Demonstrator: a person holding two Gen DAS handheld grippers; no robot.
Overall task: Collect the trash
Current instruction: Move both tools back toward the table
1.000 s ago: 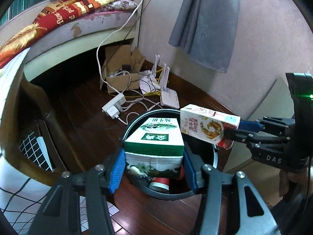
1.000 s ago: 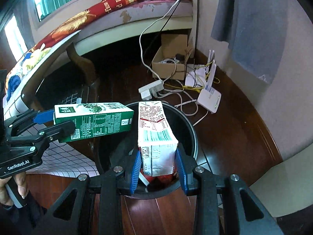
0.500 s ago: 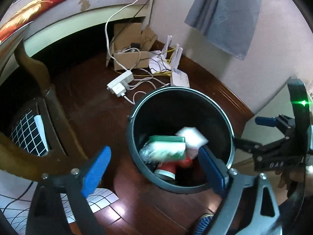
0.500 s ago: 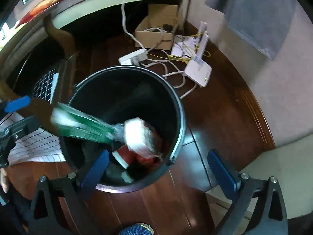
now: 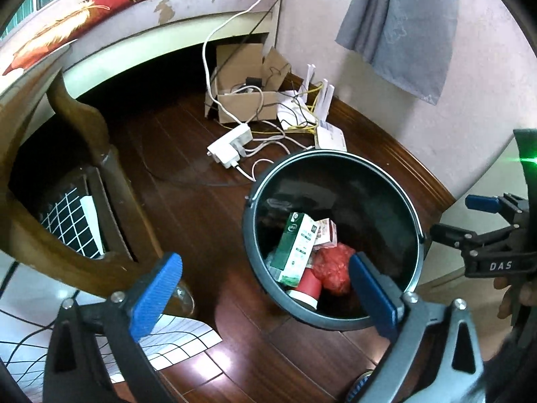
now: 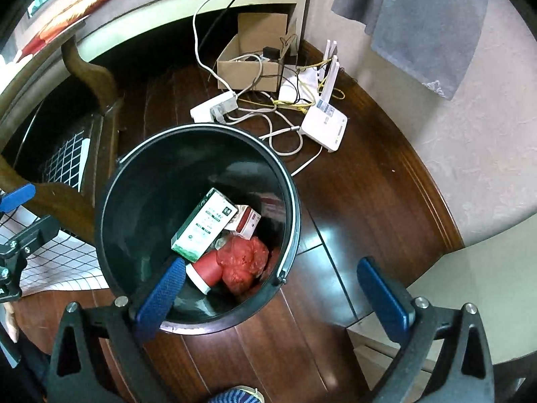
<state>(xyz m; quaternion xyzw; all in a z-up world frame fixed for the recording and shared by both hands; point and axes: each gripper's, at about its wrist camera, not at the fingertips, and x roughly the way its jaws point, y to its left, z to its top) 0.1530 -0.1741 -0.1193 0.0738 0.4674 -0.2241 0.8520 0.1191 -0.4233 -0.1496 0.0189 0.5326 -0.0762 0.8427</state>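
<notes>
Down inside the round black plastic trash bin [image 6: 110, 228] on the dark wooden floor lie a green-and-white drink carton [image 6: 203, 225], a smaller red-and-white carton [image 6: 246, 221], a crumpled red plastic bag [image 6: 243, 262] and a red paper cup [image 6: 206, 270] on its side. The green carton leans across the other pieces instead of lying flat.

Both tongs hang over the bin with nothing in them. The left gripper [image 5: 265, 292] has its blue pads wide apart and still spreading, with nothing between them. The right gripper [image 6: 278, 294] also stands fully spread and empty, one pad over the bin's mouth and the other outside the rim.

My main worry is the bin itself: it looks light, and a pad catching the rim on the way out could tip it and spill the collected trash.

A second hazard is the tangle of white cables, a white power strip [image 6: 213, 107] and a white router [image 6: 324, 126] lying just beyond the bin; a low sweep toward more rubbish could snag a cord. The two tools also sit close together, so they could knock into each other.
</notes>
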